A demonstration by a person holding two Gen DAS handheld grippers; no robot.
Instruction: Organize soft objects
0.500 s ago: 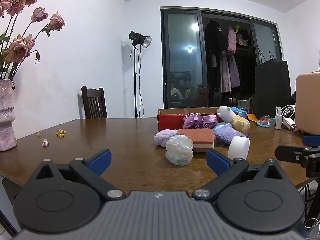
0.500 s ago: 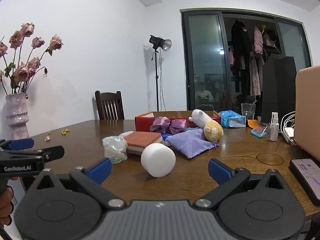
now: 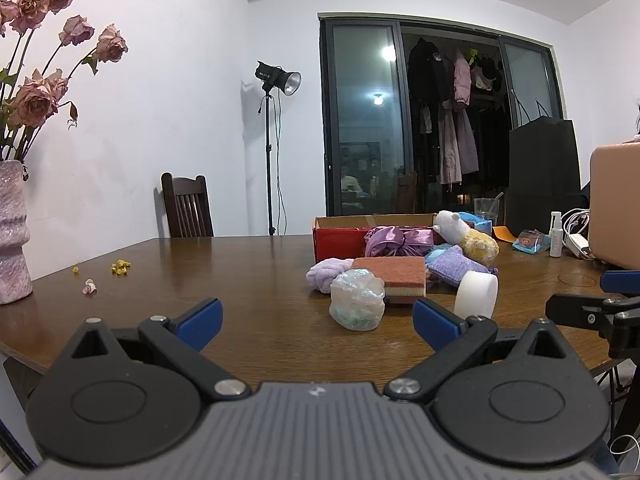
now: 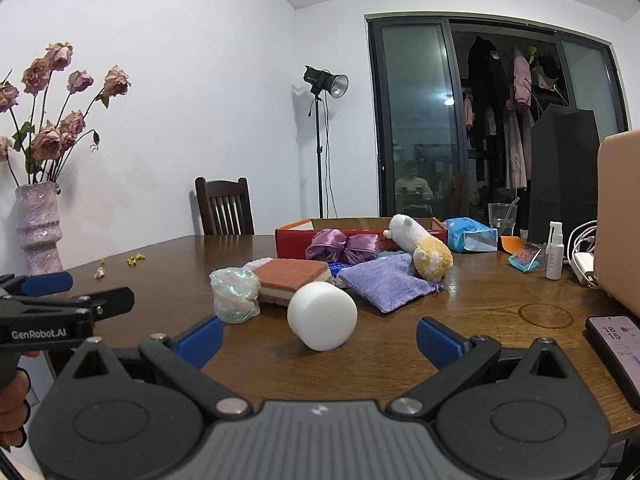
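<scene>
Dark brown wood makes up the worktop [image 4: 400, 356], where the soft objects lie in a loose cluster in front of a red box [image 4: 292, 238]. A white foam cylinder [image 4: 322, 316] lies nearest, beside a crinkled plastic bundle [image 4: 234, 294], a layered sponge [image 4: 294, 276], a lilac pouch [image 4: 386, 280] and a plush toy [image 4: 420, 246]; something purple, perhaps satin, sits by the box. The left tool [image 3: 316, 316] and right tool [image 4: 318, 336] both have their jaws spread wide, holding nothing.
</scene>
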